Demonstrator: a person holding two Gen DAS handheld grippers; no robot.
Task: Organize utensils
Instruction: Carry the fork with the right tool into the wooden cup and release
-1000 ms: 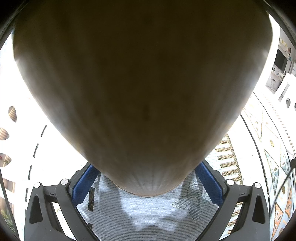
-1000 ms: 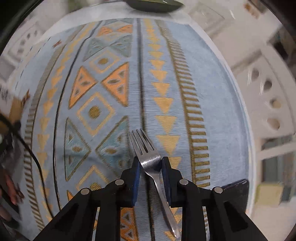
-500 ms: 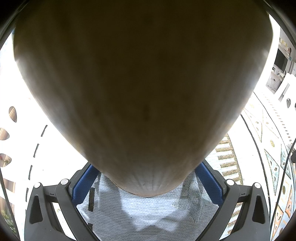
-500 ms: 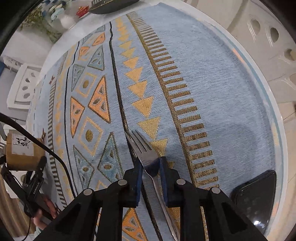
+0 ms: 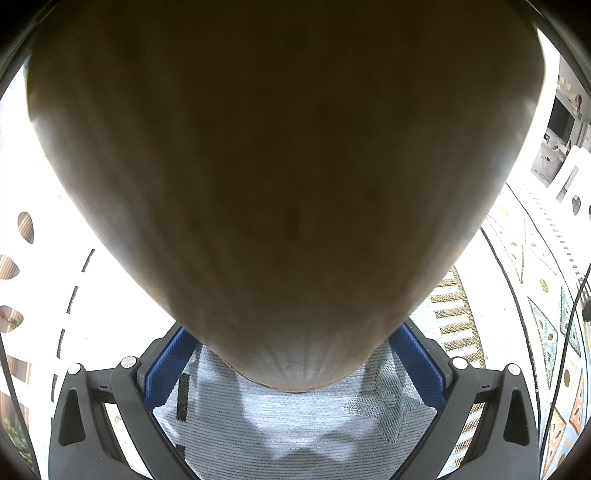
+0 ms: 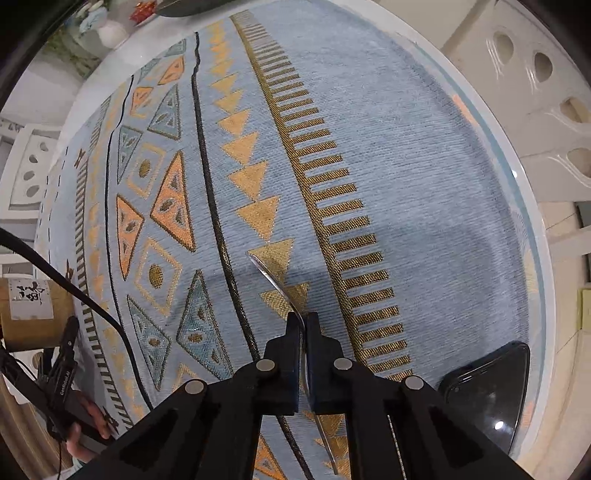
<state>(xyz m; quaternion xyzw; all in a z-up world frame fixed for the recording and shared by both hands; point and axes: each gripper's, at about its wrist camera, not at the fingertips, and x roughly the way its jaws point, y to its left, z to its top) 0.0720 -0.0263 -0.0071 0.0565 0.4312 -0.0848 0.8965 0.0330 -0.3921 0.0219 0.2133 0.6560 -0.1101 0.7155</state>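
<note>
My right gripper is shut on a metal fork, now turned edge-on; its tines point up and left above the patterned blue tablecloth and its handle runs back between the jaws. In the left wrist view a large brown wooden cylinder, a utensil holder, fills most of the frame. My left gripper holds it between its blue pads, with the jaws spread wide around its body. The holder's opening is hidden.
A black phone lies at the table's right edge. A black cable and a cardboard-coloured holder are at the left. White chairs with cut-out holes stand around the round table. Small decorations sit at the far side.
The right gripper has rolled, turning the fork from flat to edge-on, and the view has swung so the phone is closer. The left gripper and holder have not moved.
</note>
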